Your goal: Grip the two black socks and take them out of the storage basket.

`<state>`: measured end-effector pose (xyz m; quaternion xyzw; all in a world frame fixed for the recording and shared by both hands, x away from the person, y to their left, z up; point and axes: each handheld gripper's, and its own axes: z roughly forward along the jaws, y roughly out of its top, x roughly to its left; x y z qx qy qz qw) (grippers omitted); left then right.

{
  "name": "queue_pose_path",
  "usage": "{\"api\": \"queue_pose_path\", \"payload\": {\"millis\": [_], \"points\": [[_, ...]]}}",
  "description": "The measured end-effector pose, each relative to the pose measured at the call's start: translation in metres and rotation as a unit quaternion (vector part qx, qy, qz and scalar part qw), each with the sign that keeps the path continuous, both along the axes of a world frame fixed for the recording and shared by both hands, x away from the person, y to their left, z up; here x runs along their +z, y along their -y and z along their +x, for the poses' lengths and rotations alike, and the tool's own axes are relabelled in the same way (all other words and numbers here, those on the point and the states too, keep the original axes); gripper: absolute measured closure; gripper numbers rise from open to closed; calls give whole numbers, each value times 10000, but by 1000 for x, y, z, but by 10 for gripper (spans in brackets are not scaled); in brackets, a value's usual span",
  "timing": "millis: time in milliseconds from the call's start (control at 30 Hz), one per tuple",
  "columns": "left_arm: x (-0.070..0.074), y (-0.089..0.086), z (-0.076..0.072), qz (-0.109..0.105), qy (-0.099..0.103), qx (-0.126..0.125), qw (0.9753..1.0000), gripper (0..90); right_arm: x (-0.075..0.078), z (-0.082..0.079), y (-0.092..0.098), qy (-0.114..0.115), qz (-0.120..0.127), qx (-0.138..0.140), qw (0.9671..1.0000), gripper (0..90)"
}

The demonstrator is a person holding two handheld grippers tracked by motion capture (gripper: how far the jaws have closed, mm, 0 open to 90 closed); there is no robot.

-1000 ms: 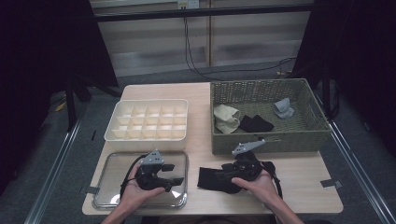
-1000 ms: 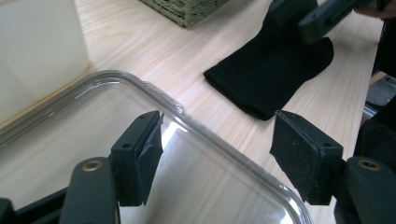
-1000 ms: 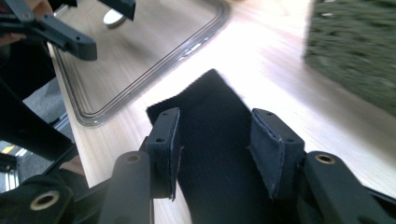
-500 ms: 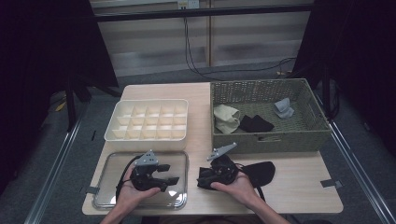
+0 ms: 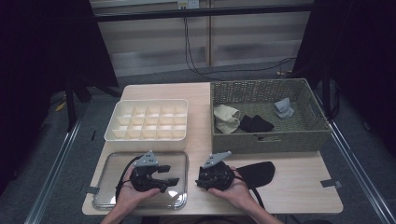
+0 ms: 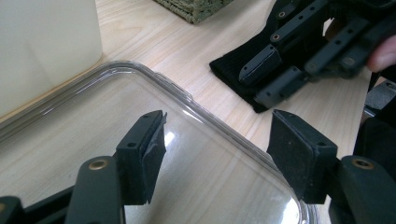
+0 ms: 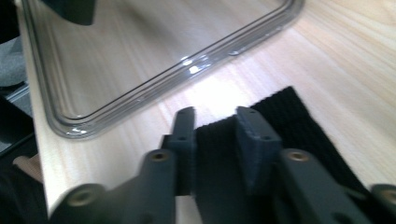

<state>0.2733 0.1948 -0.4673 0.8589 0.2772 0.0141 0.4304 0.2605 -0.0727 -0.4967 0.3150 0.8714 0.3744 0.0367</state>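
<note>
Right tool (image 5: 201, 173) pinching black sock (image 5: 256, 171) cuff, sock lying lengthwise left-right, left tool (image 5: 173, 183) spread over clear tray (image 5: 108, 199)

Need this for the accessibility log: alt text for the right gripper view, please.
The right gripper looks along its two black jaws, which stand close together around the ribbed edge of a black sock lying on the light wooden table. Beyond the jaws, the rounded corner of a clear plastic tray rests on the table.
</note>
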Motion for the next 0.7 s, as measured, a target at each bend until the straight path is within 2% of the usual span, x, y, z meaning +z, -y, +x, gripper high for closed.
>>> {"api": "queue_pose_path", "payload": {"millis": [67,100,200,267,333,433,700], "points": [[0,0,-1,-9,-9,-6,10000,362,-1,2,2,-38,13,-43,10000,781],[0,0,-1,-7,-9,-7,10000,361,-1,4,3,-138,122,-130,9997,815],[0,0,0,-18,-21,-8,10000,360,-1,7,5,-271,194,-208,9992,852],[-1,0,-1,-27,-19,46,10000,362,-2,8,6,-315,260,-216,9989,863],[-1,0,-1,-54,-63,-24,10000,401,-1,10,8,-403,325,-218,9984,869],[-2,2,-1,-56,-42,-64,10000,402,-1,12,10,-522,425,-236,9975,871],[-1,2,-1,-20,5,-15,10000,358,11,14,19,-564,777,-311,9949,872]]}}
